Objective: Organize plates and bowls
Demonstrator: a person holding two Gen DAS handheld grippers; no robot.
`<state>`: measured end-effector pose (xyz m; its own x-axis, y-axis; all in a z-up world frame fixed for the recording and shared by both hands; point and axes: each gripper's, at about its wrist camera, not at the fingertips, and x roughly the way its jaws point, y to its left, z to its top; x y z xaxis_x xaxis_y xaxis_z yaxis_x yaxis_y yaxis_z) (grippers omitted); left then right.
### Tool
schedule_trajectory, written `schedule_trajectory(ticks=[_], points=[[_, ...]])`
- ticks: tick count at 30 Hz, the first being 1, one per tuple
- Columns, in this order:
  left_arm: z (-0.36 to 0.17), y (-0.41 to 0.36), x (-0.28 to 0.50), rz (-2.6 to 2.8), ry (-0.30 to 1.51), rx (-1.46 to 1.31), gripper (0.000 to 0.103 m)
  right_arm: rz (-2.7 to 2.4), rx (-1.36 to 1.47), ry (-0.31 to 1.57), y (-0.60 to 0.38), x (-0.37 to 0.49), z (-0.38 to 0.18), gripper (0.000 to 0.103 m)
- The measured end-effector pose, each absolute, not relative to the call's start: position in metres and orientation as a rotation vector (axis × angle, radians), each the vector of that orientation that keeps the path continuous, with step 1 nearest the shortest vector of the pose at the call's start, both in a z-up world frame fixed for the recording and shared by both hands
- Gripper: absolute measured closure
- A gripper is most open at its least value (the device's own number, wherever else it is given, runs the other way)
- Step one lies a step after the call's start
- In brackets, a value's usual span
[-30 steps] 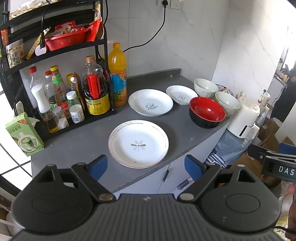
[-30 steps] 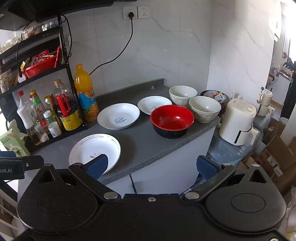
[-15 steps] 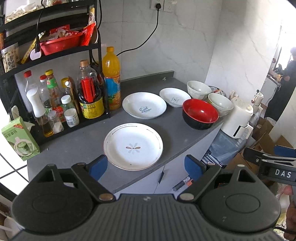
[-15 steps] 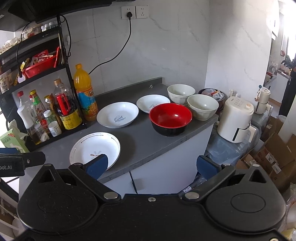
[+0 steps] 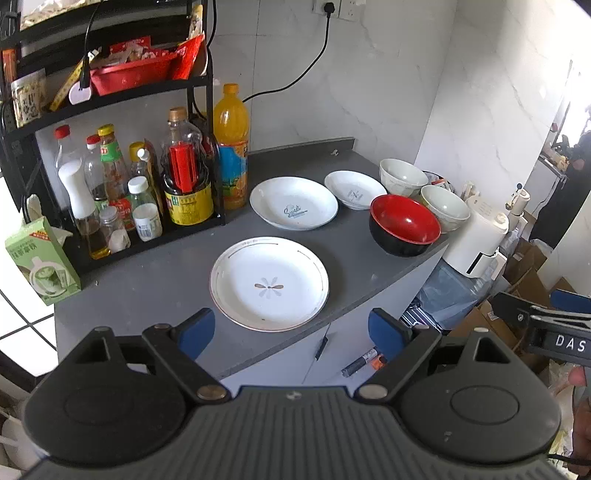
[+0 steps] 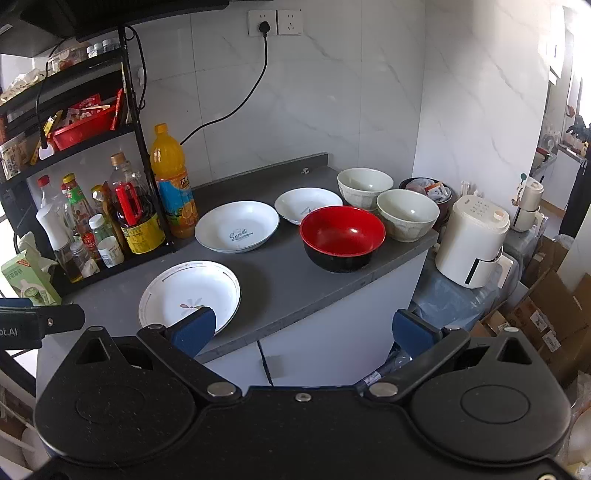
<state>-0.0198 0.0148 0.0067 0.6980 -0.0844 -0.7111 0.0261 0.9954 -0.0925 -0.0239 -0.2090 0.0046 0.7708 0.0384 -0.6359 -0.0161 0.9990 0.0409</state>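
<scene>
Left hand-held gripper [image 5: 291, 330]: jaws spread wide, nothing between them; held off the counter's front edge, short of the dishes.
Right hand-held gripper [image 6: 303, 328]: jaws likewise spread and empty; held off the front edge, to the right of the left one.
Counter [image 5: 155, 280]: grey slab carrying all the dishes, ahead of both hand-held grippers.
Flower plate [image 5: 269, 282]: white, flat, nearest the front edge; straight ahead of the left hand-held gripper, and partly covered by the right one's left finger [image 6: 194, 328] in the right wrist view.
Script plate [image 5: 293, 207]: white, lettered in blue; beyond the flower plate, apart from it.
Small plate [image 5: 354, 189]: just right of the script plate; whether their rims touch cannot be told.
Red bowl [image 6: 341, 236]: red inside, black outside; ahead of the right hand-held gripper, near the front edge.
Pale bowls: one [image 6: 364, 186] at the back right, one [image 6: 406, 214] nearer the counter's right end, both upright.
Rack [image 5: 110, 147]: black shelves ahead-left, crowded with bottles; an orange bottle [image 5: 232, 147] stands beside its right post.
Left wrist view only: the right hand-held gripper's side, marked "DAS", at far right; a marker [image 5: 360, 363] on the floor below the counter.
Right wrist view only: both wall sockets [image 6: 275, 22] whole; a dark bowl of packets [image 6: 426, 190] behind the pale bowls; the left hand-held gripper's side at far left.
Both views: white appliance [image 6: 471, 245] past the counter's right end; cardboard boxes [image 6: 546, 317] lower right.
</scene>
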Motion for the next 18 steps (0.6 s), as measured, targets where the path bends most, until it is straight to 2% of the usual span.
schedule_trajectory(ticks=[18], points=[[0.001,0.0192,-0.0132,-0.067,0.806,-0.058,0.014,0.011,0.037,0.713,-0.2081,-0.0176,-0.0004,0.0]])
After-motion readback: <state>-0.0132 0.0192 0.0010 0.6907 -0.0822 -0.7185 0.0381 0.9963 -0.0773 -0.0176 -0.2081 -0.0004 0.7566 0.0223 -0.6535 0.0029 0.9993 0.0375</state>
